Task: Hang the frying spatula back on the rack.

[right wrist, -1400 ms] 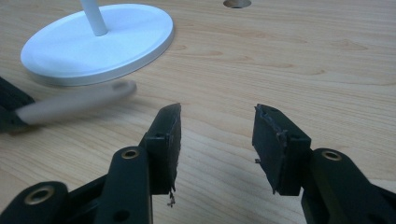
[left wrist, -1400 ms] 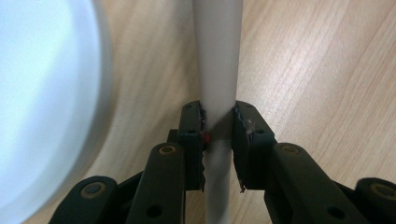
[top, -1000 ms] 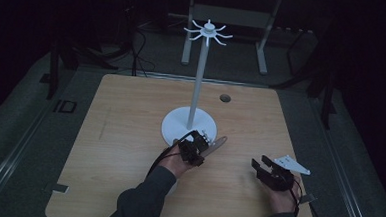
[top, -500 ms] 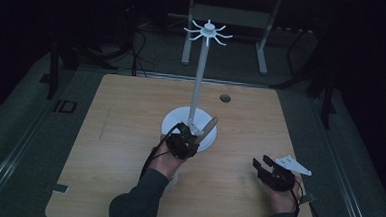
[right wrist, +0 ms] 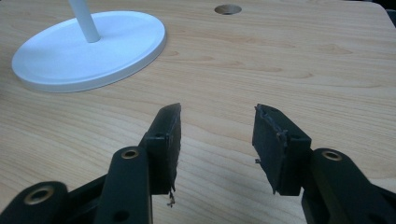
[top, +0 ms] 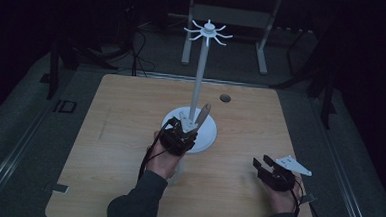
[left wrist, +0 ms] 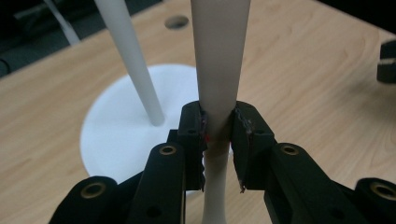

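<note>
We see the left gripper [left wrist: 218, 135] clamped on a pale utensil handle [left wrist: 219, 60] — tilted up just beside the pole [top: 199, 79] of the white hook stand [top: 207, 134], over its round base. Right gripper [right wrist: 217, 140] — jaws wide apart, holding nothing, well right of the stand above the wooden table [top: 131, 110].

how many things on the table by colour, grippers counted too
white: 1, the stand with its pole and hooked top
beige: 1, the flat utensil handle held in the left gripper
black: 2, the left gripper and the right gripper
total: 4
</note>
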